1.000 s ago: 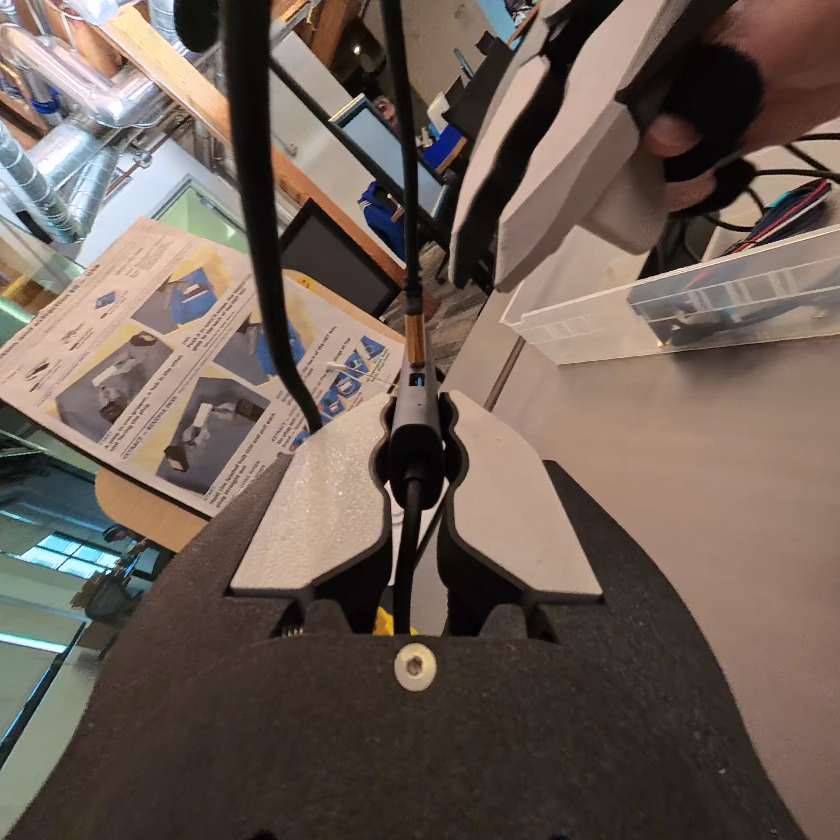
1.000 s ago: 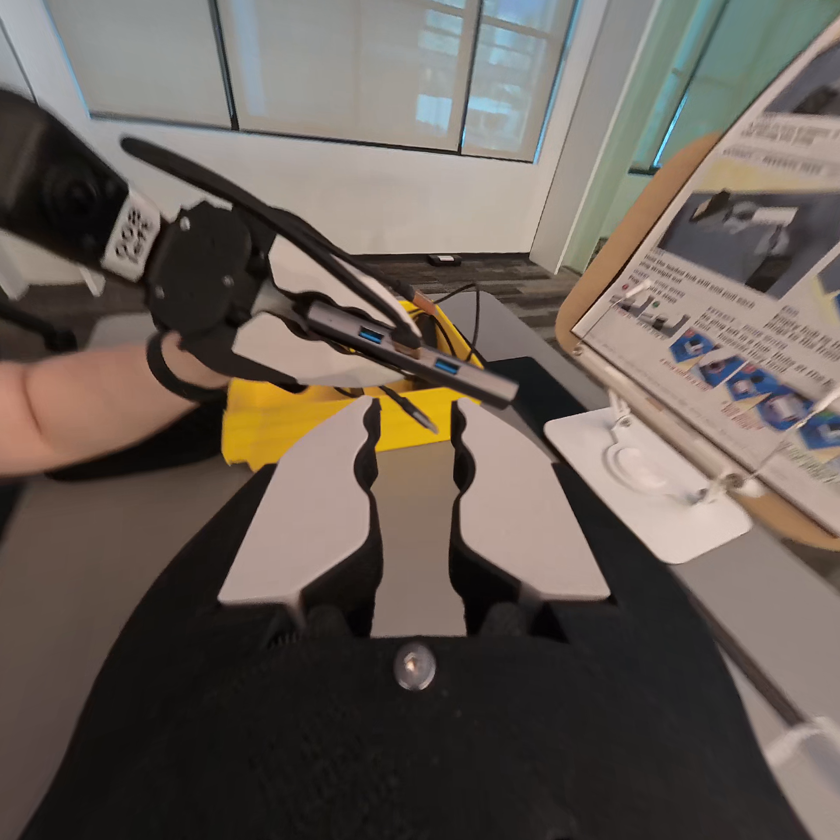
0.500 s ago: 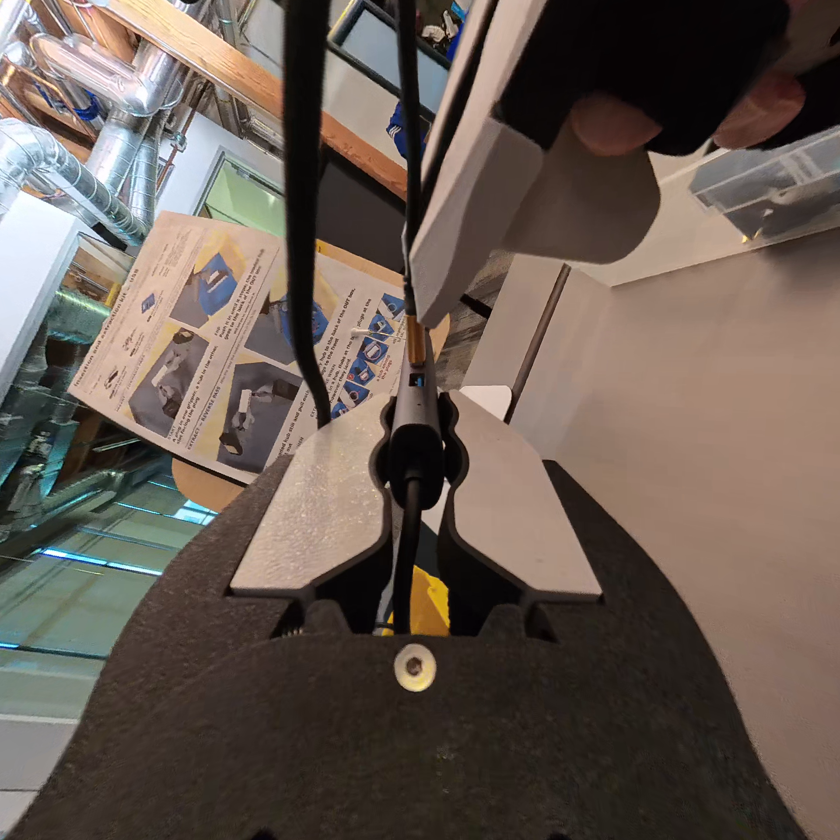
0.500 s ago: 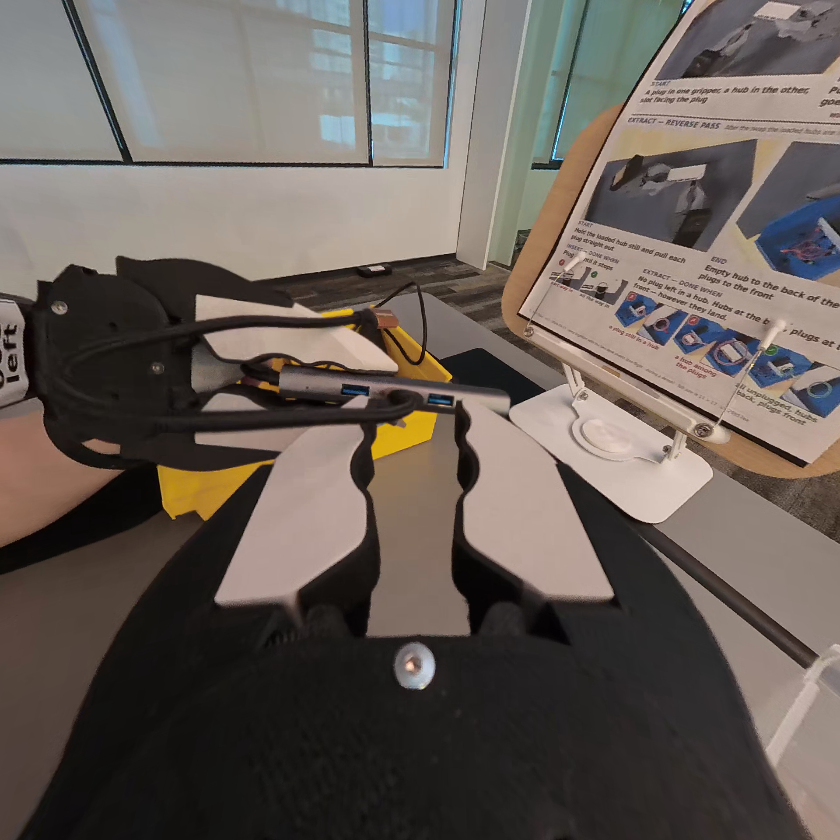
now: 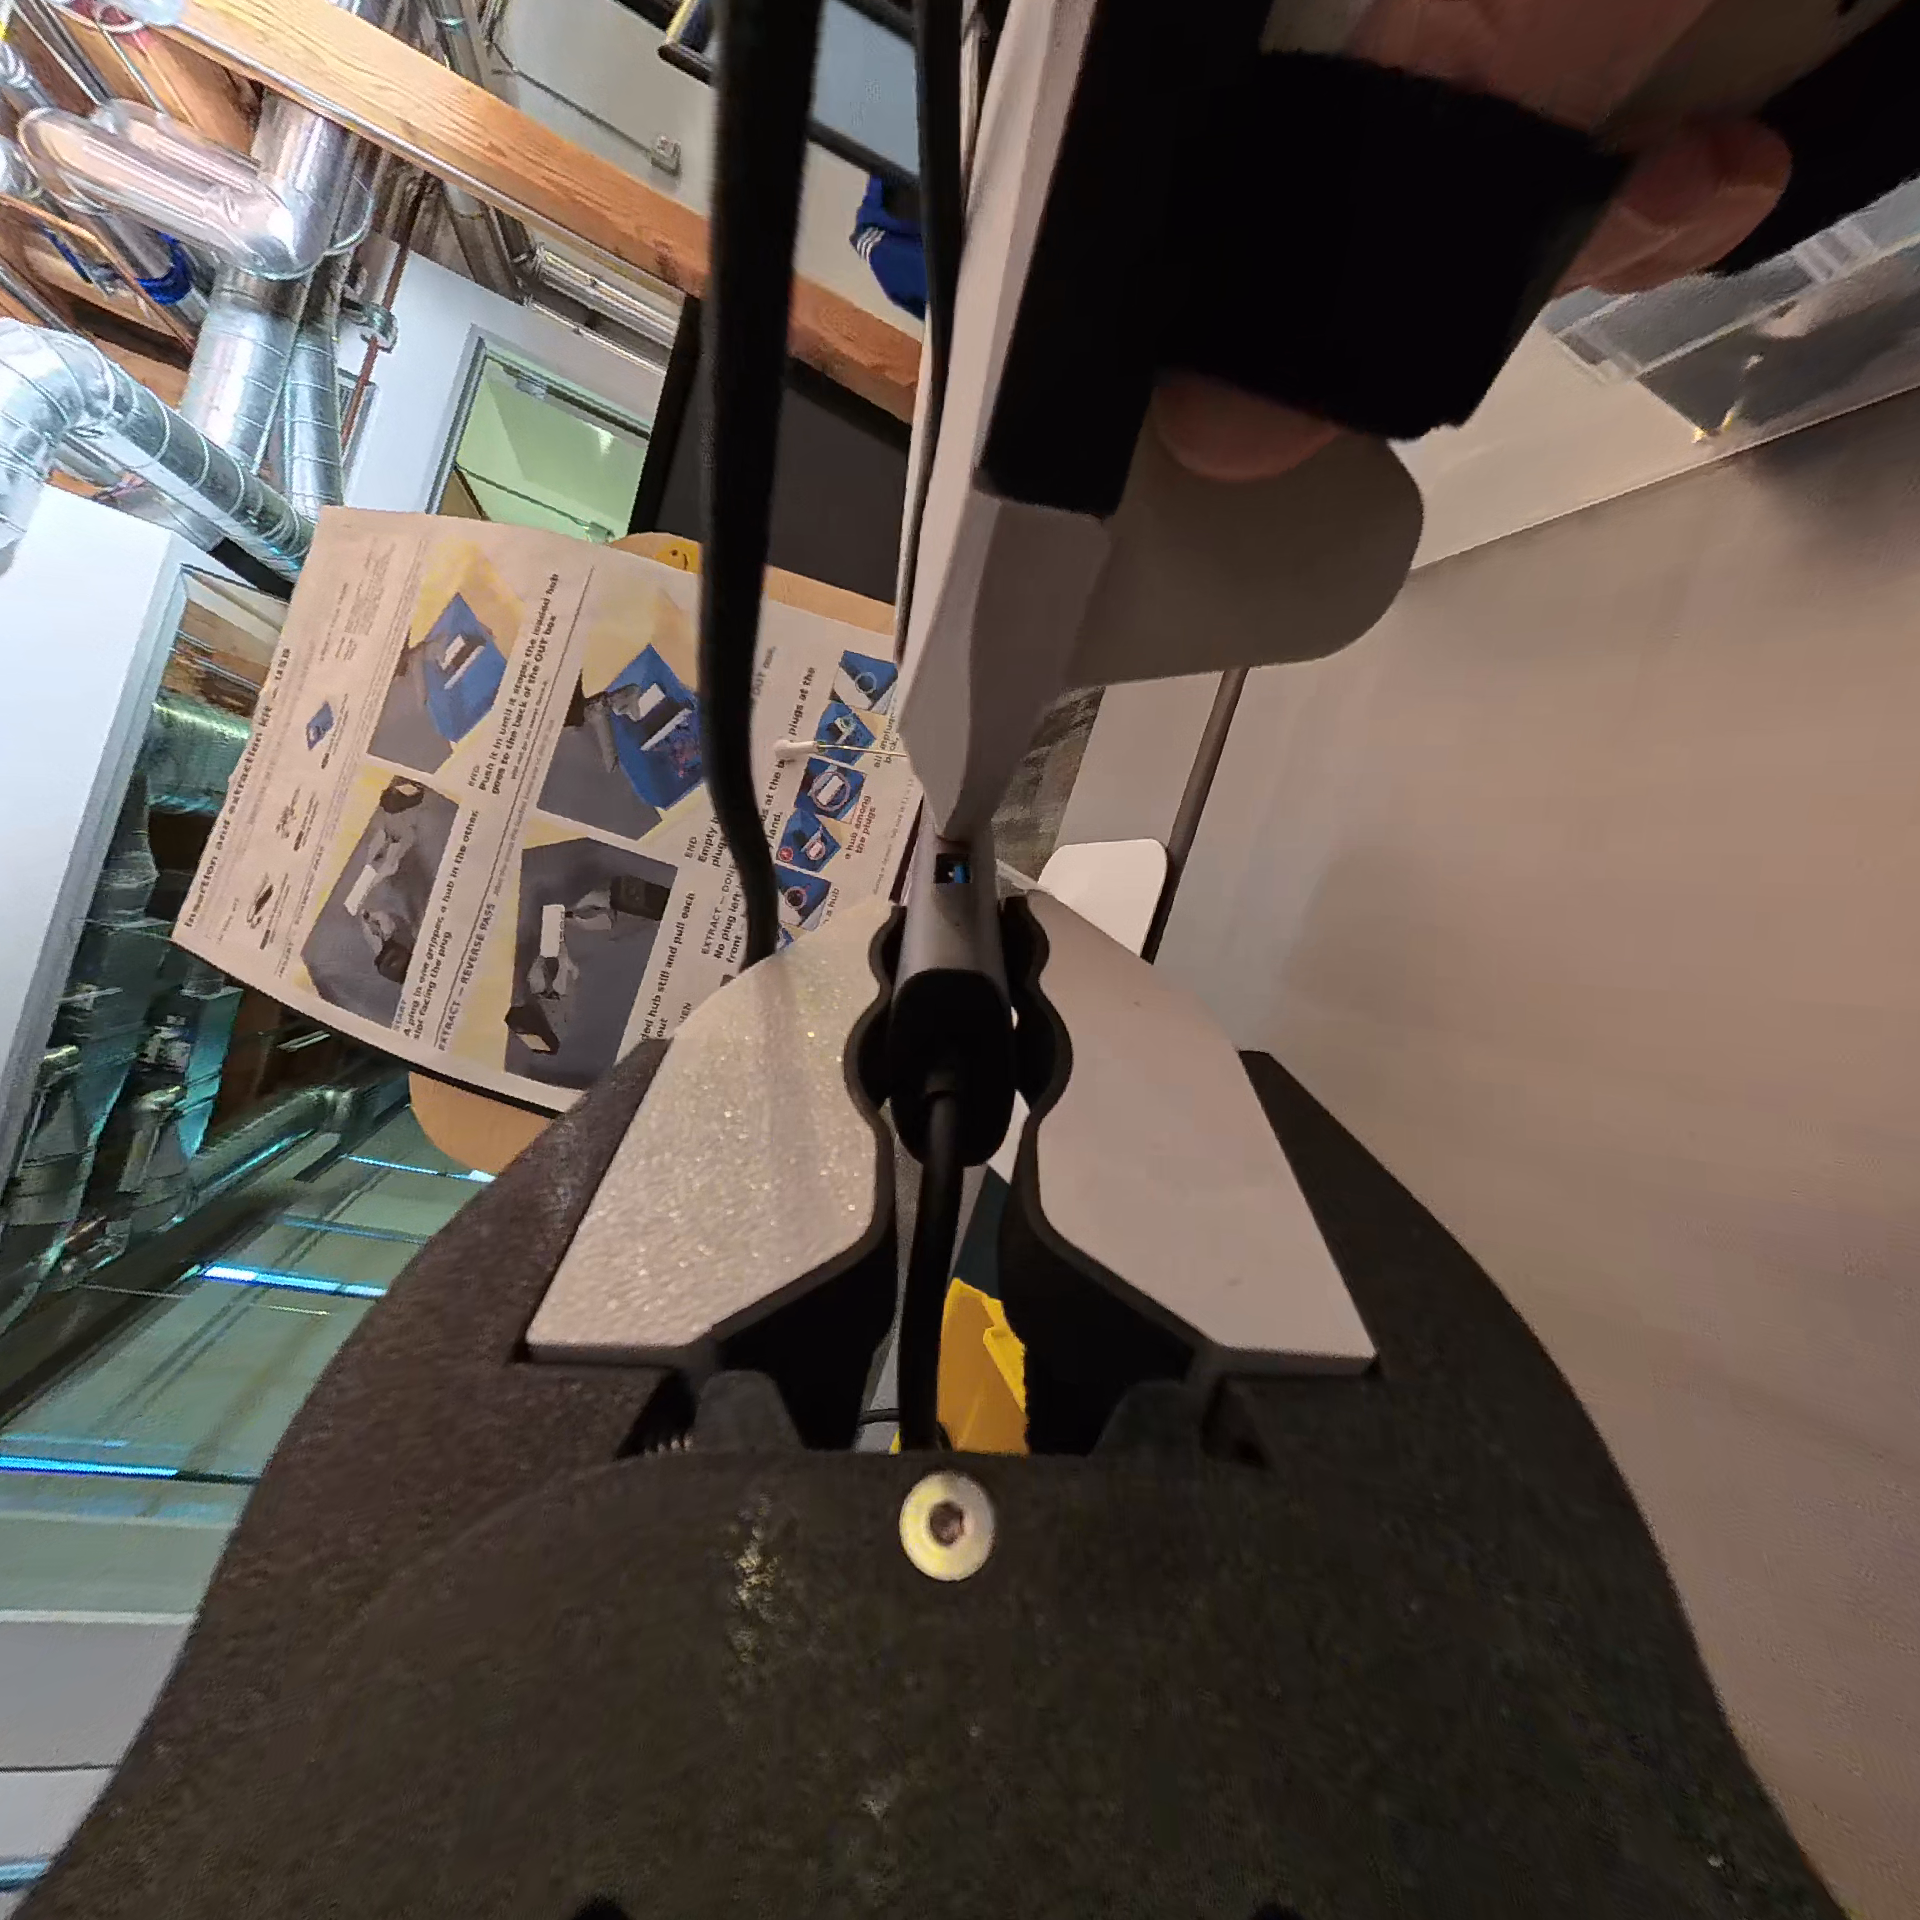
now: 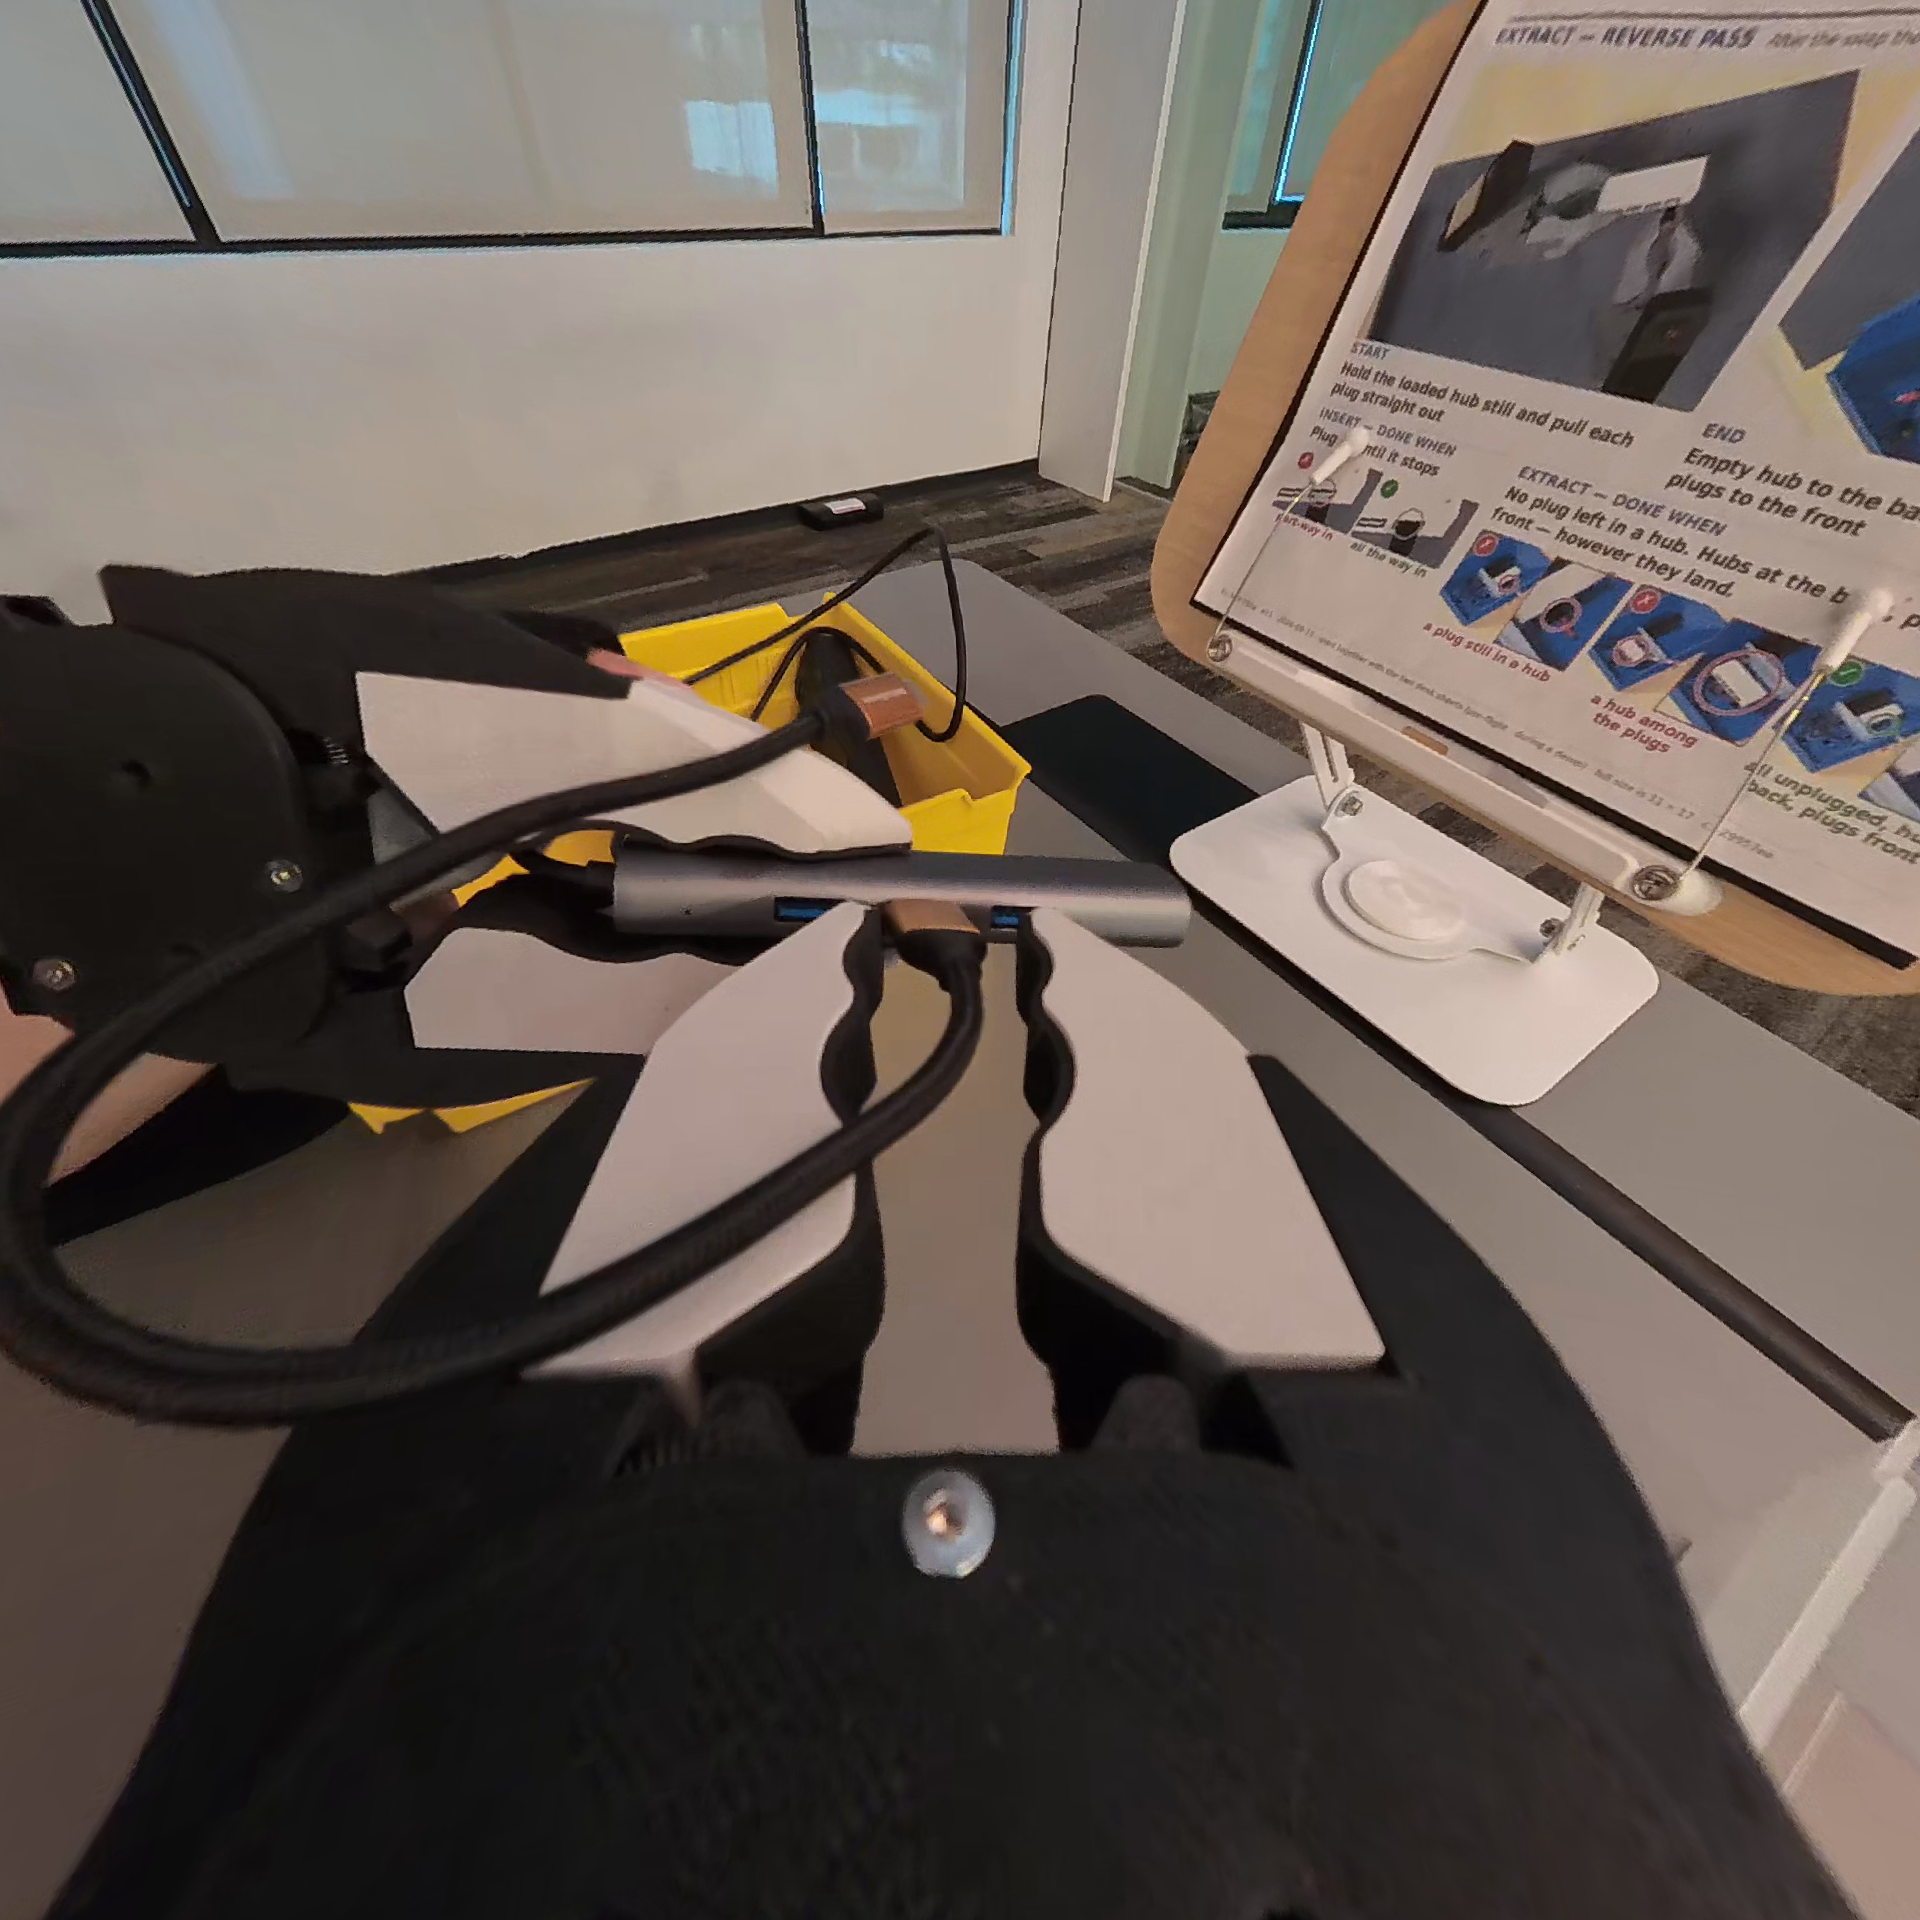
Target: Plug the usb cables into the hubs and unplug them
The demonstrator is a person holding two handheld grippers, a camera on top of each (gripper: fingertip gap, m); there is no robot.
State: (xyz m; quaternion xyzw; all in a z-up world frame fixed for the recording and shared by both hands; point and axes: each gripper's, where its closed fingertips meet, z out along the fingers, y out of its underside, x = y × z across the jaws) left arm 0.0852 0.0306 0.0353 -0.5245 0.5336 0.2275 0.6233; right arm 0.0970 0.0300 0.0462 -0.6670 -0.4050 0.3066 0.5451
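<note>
Left hand-held gripper point(image 5: 951, 930): fingers closed tight on the grey USB hub point(image 5: 948, 940), held end-on at the centre of the left wrist view; the hub's own black lead runs back between the fingers toward the camera.
Same gripper, right wrist view: it comes in from the left edge point(image 6: 831, 883), one white finger point(image 6: 665, 769) lying across the top of the hub.
USB hub: in the right wrist view a grey bar point(image 6: 904, 894) lying crosswise at mid-frame, blue ports facing the camera, raised above the desk point(image 6: 1558, 1195).
Plugged cable: a copper-sleeved plug point(image 6: 925, 920) sits in a hub port; its black braided cable point(image 6: 312, 1340) loops out to the lower left of the frame.
Right hand-held gripper point(image 6: 945, 935): fingers parted, one on either side of the copper plug; whether the tips touch it I cannot tell.
Second plug: another copper-sleeved plug point(image 6: 883, 707) hangs free over the yellow bin point(image 6: 966, 800), upper centre.
Yellow bin: on the desk behind the hub, holding black cables.
Instruction sheet: on a white stand point(image 6: 1455, 935), upper right of the frame point(image 6: 1662, 416); in the left wrist view it is at centre left point(image 5: 468, 790).
Clear plastic box: upper right corner of the left wrist view point(image 5: 1766, 343).
</note>
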